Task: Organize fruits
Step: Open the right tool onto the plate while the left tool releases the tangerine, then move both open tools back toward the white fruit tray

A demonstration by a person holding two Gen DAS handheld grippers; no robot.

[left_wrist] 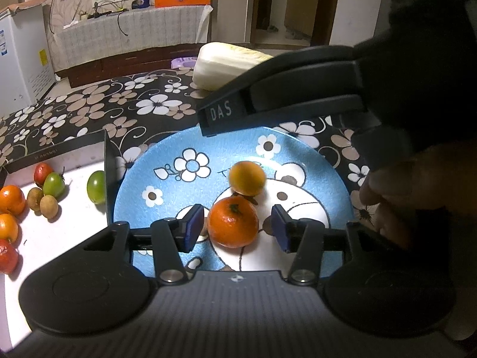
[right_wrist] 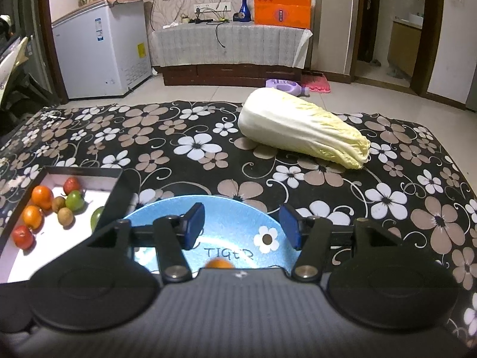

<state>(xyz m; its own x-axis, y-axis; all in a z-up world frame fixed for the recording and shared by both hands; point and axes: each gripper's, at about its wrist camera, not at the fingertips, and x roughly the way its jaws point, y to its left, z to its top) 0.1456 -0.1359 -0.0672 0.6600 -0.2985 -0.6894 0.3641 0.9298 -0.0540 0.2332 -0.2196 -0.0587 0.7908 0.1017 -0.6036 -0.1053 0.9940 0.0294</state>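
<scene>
left gripper (left_wrist: pixel 235 226): hanging over the blue plate, jaws apart with a mandarin sitting between them. there's a gap on both sides, pads aren't pressing it, so it's open and gripping nothing
mandarin (left_wrist: pixel 233 221): resting on the plate, stem side up, right between the left pads
second fruit (left_wrist: pixel 246 178): smaller orange one, looks blurred, just behind the mandarin and about touching it, also over the plate. only its top edge peeks out in the right wrist view
plate (left_wrist: pixel 140 179): blue with white flowers and a cartoon bear, on the flowery tabletop cloth, its left edge right beside the box
right gripper (right_wrist: pixel 242 226): open too, nothing between the pads, pointing over the plate's far half. in the left view its black body crosses above the plate's far rim
hand (left_wrist: pixel 411 191): bare fingers at the right edge of the left view, holding the right gripper
box (left_wrist: pixel 105 155): shallow, white inside with dark walls, left of the plate
fruit in box (right_wrist: pixel 41 197): a few orange ones, a couple of red, two green, some small brown ones, loosely bunched on the left, one green one near the right wall
cabbage (right_wrist: pixel 301 126): big napa cabbage on its side, far right of the tabletop, well apart from the plate
</scene>
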